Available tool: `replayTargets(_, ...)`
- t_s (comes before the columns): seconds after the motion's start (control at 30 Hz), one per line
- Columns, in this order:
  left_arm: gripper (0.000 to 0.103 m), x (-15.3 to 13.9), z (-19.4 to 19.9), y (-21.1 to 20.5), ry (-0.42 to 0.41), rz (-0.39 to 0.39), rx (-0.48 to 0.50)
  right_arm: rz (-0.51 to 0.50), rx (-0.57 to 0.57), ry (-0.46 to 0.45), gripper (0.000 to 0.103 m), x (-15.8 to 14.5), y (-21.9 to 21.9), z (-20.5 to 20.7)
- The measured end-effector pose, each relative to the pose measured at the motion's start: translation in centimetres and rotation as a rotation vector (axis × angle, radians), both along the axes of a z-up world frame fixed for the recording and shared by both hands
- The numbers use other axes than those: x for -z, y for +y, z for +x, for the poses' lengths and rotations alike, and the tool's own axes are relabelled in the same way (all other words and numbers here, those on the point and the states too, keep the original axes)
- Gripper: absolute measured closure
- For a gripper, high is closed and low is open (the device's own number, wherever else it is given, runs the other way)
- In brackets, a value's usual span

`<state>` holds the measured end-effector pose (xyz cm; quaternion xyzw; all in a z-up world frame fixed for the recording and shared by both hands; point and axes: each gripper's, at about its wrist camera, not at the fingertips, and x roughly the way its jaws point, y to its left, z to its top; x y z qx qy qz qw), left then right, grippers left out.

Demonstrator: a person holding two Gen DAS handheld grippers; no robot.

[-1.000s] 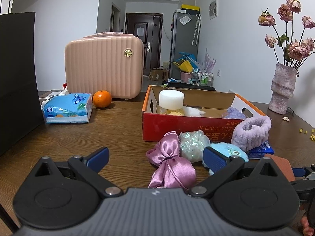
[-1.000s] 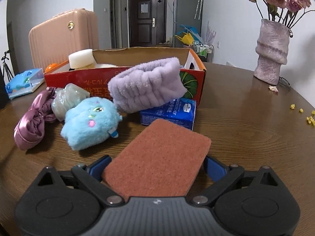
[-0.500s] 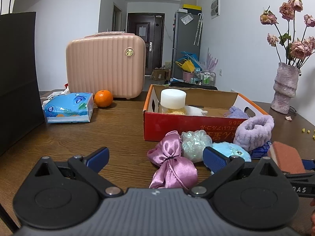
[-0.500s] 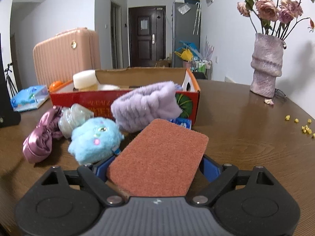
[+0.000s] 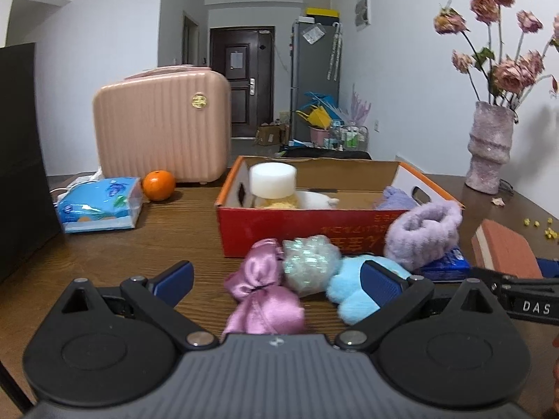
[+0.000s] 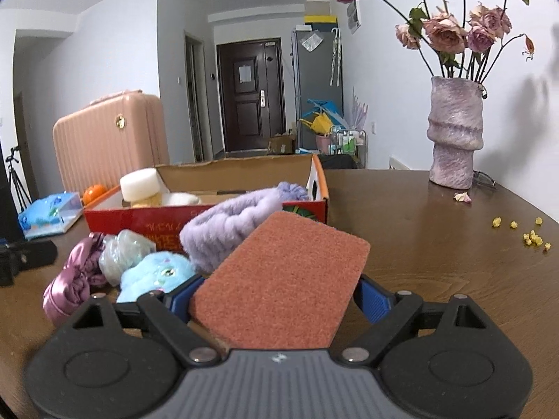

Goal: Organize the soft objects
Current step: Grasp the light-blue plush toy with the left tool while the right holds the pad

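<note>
Rust-red sponge (image 6: 279, 279) sits clamped in the right gripper (image 6: 276, 296), lifted off the table (image 6: 436, 244). Left gripper (image 5: 276, 282) hangs spread wide, grasping nothing, near the pink satin scrunchie (image 5: 262, 296).

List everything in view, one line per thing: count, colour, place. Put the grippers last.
cardboard box: 1, red-orange, table centre
round sponge: 1, white, in box, left end
scouring sponge: 1, rust red, held in the right gripper
headband: 1, lilac, against box front
plush toy: 1, light blue, before box
bath pouf: 1, pale iridescent, before box
satin scrunchie: 1, pink-purple, before box
small pack: 1, blue, under headband
tissue pack: 1, blue, table left
orange: 1, orange, by suitcase
suitcase: 1, pink, behind the orange
vase: 1, mauve, dried roses, table right
left gripper: 1, black, open, empty
right gripper: 1, black, shut on sponge
</note>
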<state>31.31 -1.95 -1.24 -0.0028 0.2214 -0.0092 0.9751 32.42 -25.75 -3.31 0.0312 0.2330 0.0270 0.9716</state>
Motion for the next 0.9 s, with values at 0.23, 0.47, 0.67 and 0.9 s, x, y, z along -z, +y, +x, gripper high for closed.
replayTargets(0.23,0.0,0.7,1.0,-3.4,0.039,0.026,0.058,0.007,0.014,-0.032,0.012,-0.3,-2.0,-0.2)
replayTargets(0.47,0.0,1.6,2.5,-6.3,0.093,0.037,0.101,0.015,0.03,-0.051,0.012,-0.4,-4.5,-0.2)
replayTargets(0.67,0.0,2.8,4.3,-7.9,0.159,0.032,0.104,0.008,0.038,-0.051,0.012,-0.2,-6.1,0.0)
replayTargets(0.9,0.0,3.8,6.5,-8.7,0.225,0.021,0.083,0.008,0.029,-0.044,0.012,0.0,-6.9,0.2)
